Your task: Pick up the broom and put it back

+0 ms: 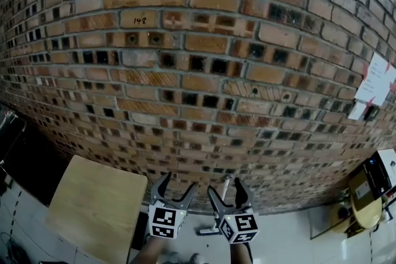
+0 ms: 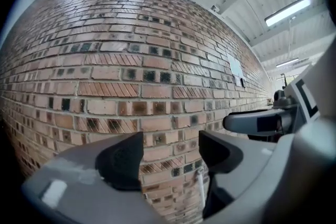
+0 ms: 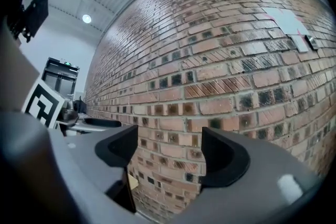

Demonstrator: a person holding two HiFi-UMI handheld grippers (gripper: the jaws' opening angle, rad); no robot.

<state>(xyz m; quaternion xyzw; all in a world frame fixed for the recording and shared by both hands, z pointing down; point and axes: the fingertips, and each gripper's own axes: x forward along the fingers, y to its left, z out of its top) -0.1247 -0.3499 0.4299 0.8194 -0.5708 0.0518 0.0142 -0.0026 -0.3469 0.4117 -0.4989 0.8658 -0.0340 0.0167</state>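
The broom point(image 1: 210, 230) has a white handle and stands low against the brick wall point(image 1: 198, 71), its head on the pale floor; my right gripper's jaws cross in front of the handle. Its white handle point(image 2: 201, 189) also shows in the left gripper view, low beside the right jaw. My left gripper point(image 1: 177, 185) point(image 2: 170, 152) is open, with only wall seen in the gap. Next to it, my right gripper point(image 1: 226, 190) point(image 3: 170, 147) is open too, nothing between its pads. Both point level at the wall, short of the broom.
A light wooden table point(image 1: 99, 207) stands left of the grippers by the wall. Papers point(image 1: 374, 80) hang on the wall at right. A yellow round stool point(image 1: 365, 204) and a white box point(image 1: 387, 173) sit at far right. Dark gear point(image 1: 12, 133) is at far left.
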